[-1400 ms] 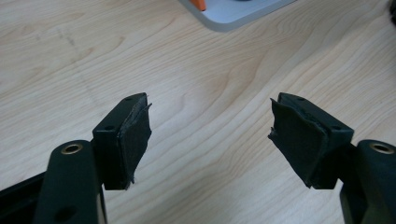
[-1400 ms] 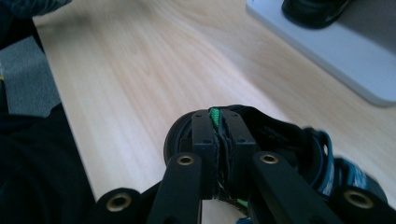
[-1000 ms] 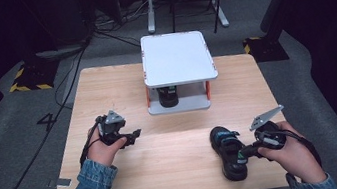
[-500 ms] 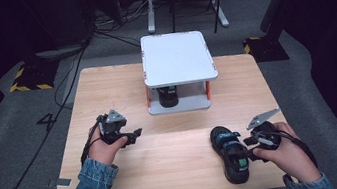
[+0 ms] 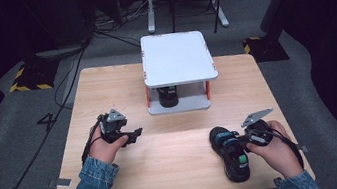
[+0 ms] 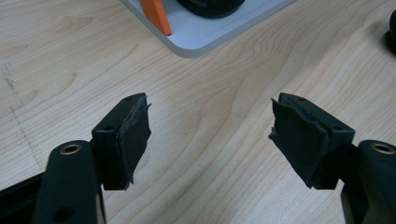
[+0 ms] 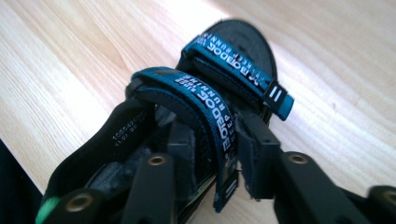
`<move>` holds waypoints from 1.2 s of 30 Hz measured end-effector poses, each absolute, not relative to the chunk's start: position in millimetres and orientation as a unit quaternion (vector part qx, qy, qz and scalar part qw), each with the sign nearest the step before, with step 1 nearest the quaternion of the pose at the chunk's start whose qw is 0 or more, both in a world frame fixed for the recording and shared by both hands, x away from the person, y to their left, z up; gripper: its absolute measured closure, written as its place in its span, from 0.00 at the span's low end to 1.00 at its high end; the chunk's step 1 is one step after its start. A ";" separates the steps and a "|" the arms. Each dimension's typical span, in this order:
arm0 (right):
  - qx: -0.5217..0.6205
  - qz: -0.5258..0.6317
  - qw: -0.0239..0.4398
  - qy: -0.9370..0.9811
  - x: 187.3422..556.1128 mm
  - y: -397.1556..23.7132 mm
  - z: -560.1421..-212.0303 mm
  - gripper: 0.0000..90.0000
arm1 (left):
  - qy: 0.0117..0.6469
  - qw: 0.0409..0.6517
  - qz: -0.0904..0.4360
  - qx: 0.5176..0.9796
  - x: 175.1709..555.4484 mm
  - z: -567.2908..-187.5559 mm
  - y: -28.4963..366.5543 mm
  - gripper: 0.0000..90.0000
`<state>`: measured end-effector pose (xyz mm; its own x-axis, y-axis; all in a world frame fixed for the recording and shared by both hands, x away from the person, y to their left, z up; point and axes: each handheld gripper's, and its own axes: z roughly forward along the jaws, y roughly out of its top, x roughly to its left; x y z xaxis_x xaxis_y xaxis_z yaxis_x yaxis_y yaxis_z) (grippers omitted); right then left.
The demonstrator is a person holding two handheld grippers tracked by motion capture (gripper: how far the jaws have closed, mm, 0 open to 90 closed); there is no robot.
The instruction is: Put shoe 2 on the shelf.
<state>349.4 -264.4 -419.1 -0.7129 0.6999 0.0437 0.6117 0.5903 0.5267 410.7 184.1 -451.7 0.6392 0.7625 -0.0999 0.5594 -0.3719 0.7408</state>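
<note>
The wooden tabletop (image 5: pixel 120 86) carries a white two-tier stand (image 5: pixel 177 58) at its far centre, with a dark object (image 5: pixel 168 96) on the lower tier. A black sandal (image 5: pixel 231 153) with blue straps lies near the tabletop's near right edge. The right hand (image 5: pixel 278 151) reaches in from the right, its right tongs (image 7: pixel 212 140) closed on one blue strap (image 7: pixel 205 100). The left hand (image 5: pixel 106 147) rests mid-left; the left tongs (image 6: pixel 210 135) stand wide apart, empty, above bare wood. Strap lettering reads "RUNNING"; the remaining text is unclear.
</note>
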 end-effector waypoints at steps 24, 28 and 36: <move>0.379 0.387 0.202 0.816 390.6 -239.2 -403.0 0.80 | 0.448 0.397 0.176 0.781 378.1 -450.3 230.6 0.32; 0.377 0.397 0.217 0.808 403.1 -230.9 -402.6 0.80 | 0.459 0.393 0.178 0.777 365.8 -451.5 242.4 0.32; 0.373 0.416 0.235 0.796 434.4 -209.0 -410.0 0.80 | 0.495 0.390 0.189 0.753 339.4 -454.1 269.5 0.33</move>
<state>434.4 -209.0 -410.0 -0.6120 0.7883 -0.0636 0.3974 0.3761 0.8370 339.4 269.5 -454.1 0.4377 0.8934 -0.1010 0.5986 -0.2058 0.7742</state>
